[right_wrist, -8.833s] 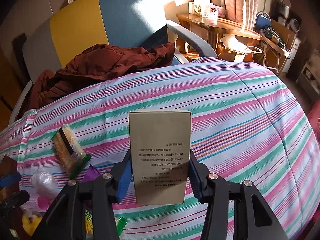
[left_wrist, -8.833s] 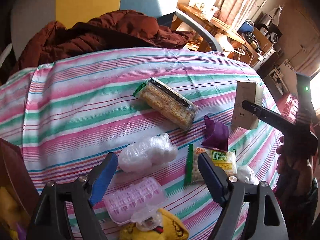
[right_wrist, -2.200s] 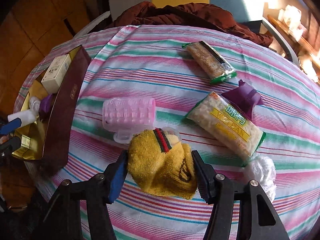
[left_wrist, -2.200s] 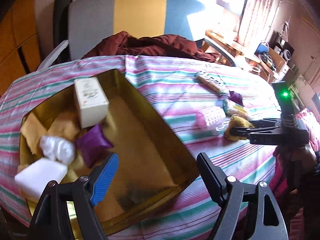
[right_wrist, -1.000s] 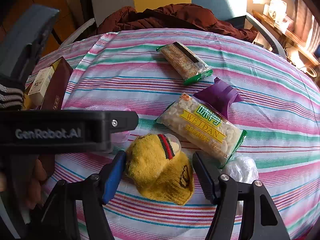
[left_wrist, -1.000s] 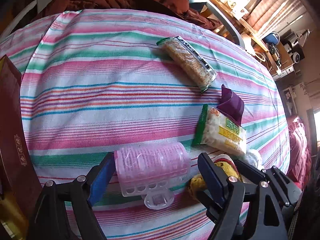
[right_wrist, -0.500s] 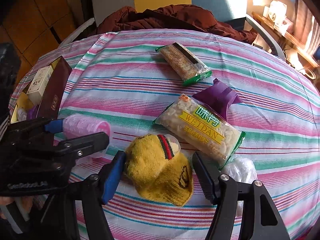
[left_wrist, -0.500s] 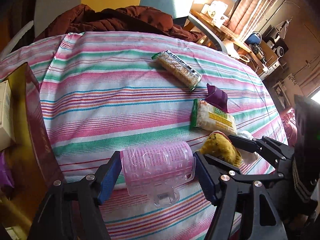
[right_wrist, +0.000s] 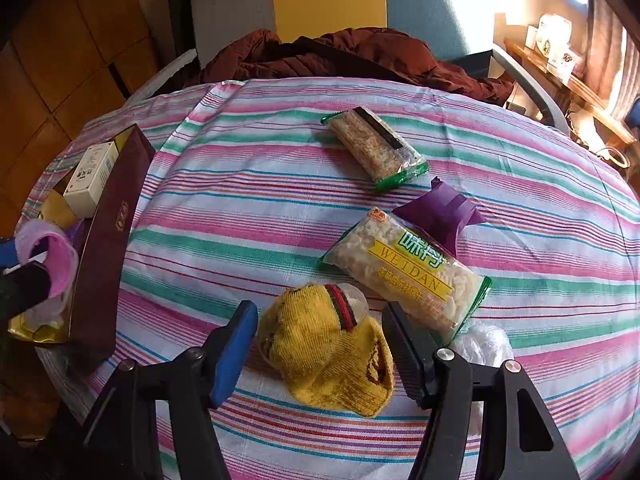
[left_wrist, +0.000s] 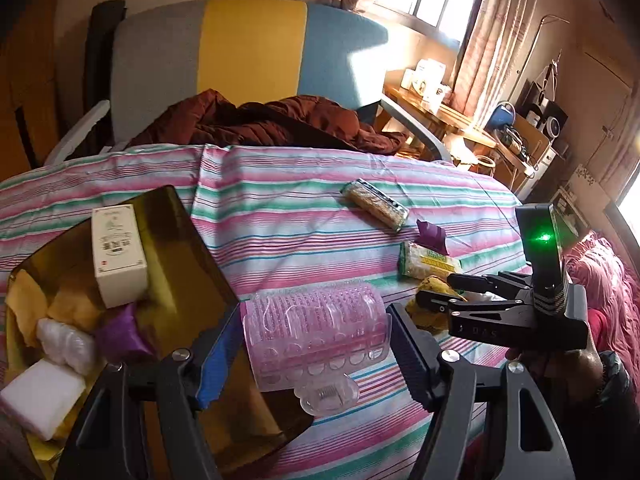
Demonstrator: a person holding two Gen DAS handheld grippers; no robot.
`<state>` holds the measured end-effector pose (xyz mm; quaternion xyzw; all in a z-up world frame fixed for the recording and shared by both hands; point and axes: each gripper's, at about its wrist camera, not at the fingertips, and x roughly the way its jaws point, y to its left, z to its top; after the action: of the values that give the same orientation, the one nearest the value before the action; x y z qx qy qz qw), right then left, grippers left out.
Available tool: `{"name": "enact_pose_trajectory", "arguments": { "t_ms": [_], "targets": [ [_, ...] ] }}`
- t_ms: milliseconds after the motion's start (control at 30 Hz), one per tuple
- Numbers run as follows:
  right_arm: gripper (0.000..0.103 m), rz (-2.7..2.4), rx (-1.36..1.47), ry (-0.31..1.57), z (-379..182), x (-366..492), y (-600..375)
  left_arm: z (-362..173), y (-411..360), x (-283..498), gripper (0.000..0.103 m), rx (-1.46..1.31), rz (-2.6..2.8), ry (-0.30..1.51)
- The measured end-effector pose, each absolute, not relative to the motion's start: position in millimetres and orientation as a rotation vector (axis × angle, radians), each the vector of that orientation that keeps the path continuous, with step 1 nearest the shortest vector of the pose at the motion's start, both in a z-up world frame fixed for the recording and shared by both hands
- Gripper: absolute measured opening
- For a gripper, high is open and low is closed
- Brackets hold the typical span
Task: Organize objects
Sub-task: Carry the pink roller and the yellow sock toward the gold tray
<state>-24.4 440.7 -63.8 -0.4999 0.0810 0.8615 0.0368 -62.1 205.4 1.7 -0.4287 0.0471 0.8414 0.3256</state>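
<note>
My left gripper is shut on a pink plastic hair roller and holds it in the air beside the right wall of the open gold-lined box. The roller also shows at the left edge of the right wrist view. In the box lie a white carton, a purple pouch, a clear wrapped ball and a white block. My right gripper is open, its fingers on either side of a yellow sock that lies on the striped cloth.
On the cloth lie a Weidan snack bag, a purple pouch, a long cracker pack and a clear wrapped ball. A brown jacket lies on the chair behind. The box's maroon outer wall stands at the left.
My left gripper has lifted the pink roller off the cloth and carried it left to the box. My right gripper has stayed around the yellow sock.
</note>
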Motion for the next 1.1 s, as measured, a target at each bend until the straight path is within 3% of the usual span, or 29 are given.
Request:
{"name": "enact_pose_trajectory", "arguments": {
  "t_ms": [200, 433, 667, 1100],
  "targets": [
    [0.058, 2.605, -1.59, 0.233, -74, -27, 438, -1, 156, -69, 0.072, -1.166, 2.274, 0.039],
    [0.075, 2.561, -1.582, 0.248, -79, -29, 442, -3, 132, -66, 0.072, -1.168, 2.28, -0.034],
    [0.056, 2.584, -1.588, 0.209, -78, -30, 433, -9, 119, -64, 0.073, -1.201, 2.293, -0.05],
    [0.055, 2.737, -1.503, 0.291, -39, -14, 394, 2, 85, -63, 0.073, -1.153, 2.408, -0.041]
  ]
}}
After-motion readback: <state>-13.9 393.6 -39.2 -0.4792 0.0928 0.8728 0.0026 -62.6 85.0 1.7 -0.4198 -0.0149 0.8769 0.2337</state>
